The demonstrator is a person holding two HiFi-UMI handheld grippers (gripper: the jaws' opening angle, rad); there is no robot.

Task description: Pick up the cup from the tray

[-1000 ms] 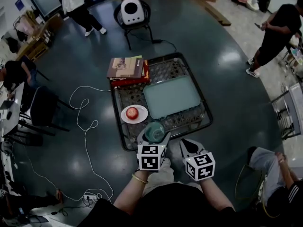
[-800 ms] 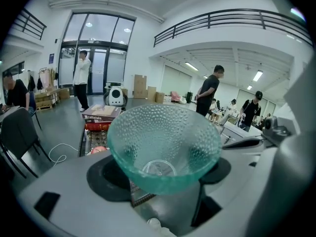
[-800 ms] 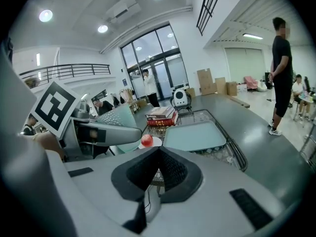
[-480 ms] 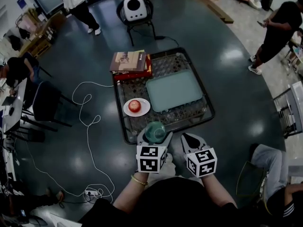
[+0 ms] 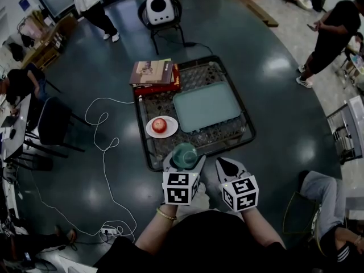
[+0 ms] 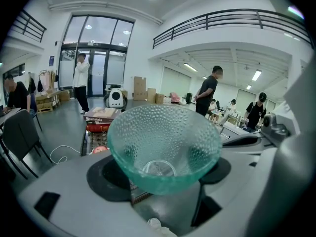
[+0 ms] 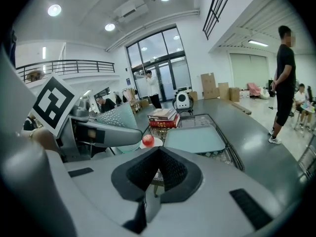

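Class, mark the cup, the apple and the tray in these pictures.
cup [image 6: 163,137], left gripper view, its dimpled wall.
apple [image 5: 159,124], head view, its top.
tray [image 5: 206,107], head view, its bare middle.

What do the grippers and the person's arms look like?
The left gripper and right gripper are grey with black jaw pads; each carries a white cube with black square markers. The left wrist wears a thin bracelet; the top is black.
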